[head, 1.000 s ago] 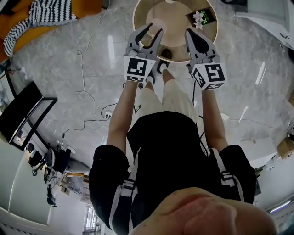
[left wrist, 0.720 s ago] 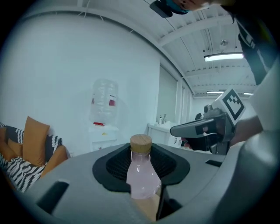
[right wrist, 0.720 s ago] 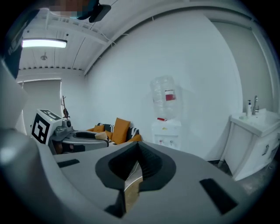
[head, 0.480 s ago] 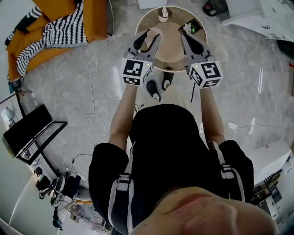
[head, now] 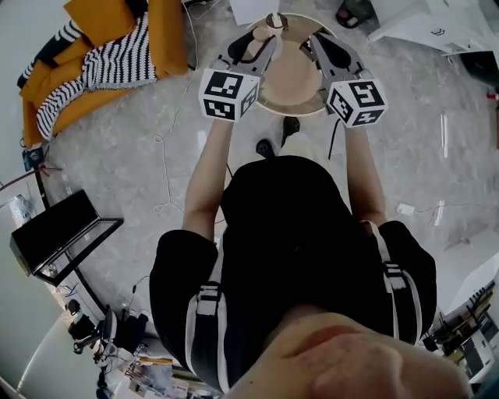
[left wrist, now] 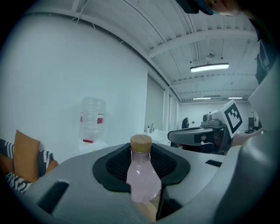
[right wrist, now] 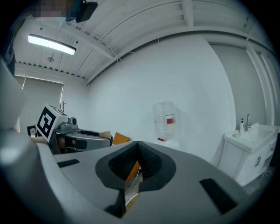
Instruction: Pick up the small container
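Seen from the head view, you stand with both arms stretched out over a round wooden table (head: 292, 82), one tool in each hand. The left gripper (head: 257, 44) carries a pale small bottle (head: 256, 37) above the table's near edge, and the right gripper (head: 318, 40) hangs just beside it. There are two marker cubes, one per gripper, the left marker cube (head: 227, 94) and the right marker cube (head: 357, 102). Each is printed with black-and-white squares and no words. One orange sofa (head: 117, 19) with one striped blanket (head: 101, 61) sits at upper left. In the left gripper view, the left gripper (left wrist: 141, 148) has its jaws clamped on the small bottle (left wrist: 142, 177). The bottle is frosted pink and stands upright between the pads, with one wooden cap (left wrist: 141, 143) on top and no label to be seen. The right gripper (left wrist: 175, 136) reaches in at the right, its cube pattern facing the camera. One water-cooler jug (left wrist: 92, 119) stands by the white wall, and its red label is too small to read. In the right gripper view, the right gripper (right wrist: 138, 146) has its jaws pressed together with nothing gripped. A thin slit below the tips shows only background. The same water-cooler jug (right wrist: 165, 119) appears behind, its label again unreadable. One white sink cabinet (right wrist: 250, 146) stands at the right.
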`<state>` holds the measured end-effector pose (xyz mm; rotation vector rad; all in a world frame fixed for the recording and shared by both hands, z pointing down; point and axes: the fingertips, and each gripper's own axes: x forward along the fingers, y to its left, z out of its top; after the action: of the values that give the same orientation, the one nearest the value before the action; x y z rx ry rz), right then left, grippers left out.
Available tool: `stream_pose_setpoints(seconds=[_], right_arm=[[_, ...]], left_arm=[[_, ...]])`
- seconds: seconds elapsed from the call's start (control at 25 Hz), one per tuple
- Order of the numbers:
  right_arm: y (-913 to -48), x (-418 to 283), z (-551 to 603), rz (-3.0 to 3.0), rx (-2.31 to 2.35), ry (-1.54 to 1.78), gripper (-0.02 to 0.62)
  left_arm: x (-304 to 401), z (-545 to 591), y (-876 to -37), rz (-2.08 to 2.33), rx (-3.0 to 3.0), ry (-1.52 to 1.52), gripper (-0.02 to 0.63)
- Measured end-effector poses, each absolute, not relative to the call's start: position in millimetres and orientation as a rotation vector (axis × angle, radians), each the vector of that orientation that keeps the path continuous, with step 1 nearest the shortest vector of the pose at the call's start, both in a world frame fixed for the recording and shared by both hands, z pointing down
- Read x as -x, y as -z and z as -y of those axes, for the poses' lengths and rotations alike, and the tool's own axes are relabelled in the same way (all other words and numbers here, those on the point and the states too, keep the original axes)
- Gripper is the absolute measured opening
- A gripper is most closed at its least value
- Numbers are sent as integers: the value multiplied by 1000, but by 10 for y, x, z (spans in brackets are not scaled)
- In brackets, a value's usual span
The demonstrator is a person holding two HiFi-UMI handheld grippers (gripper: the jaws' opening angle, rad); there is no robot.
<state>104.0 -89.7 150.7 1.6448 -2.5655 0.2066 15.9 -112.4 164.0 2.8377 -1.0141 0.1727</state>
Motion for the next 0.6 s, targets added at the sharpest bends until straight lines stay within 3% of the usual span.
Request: stream_pose_setpoints(seconds=[0.6], right_arm=[[-864, -881, 491, 2645, -1649, -88, 5]], left_arm=[[-168, 731, -1078, 996, -2895, -93, 144]])
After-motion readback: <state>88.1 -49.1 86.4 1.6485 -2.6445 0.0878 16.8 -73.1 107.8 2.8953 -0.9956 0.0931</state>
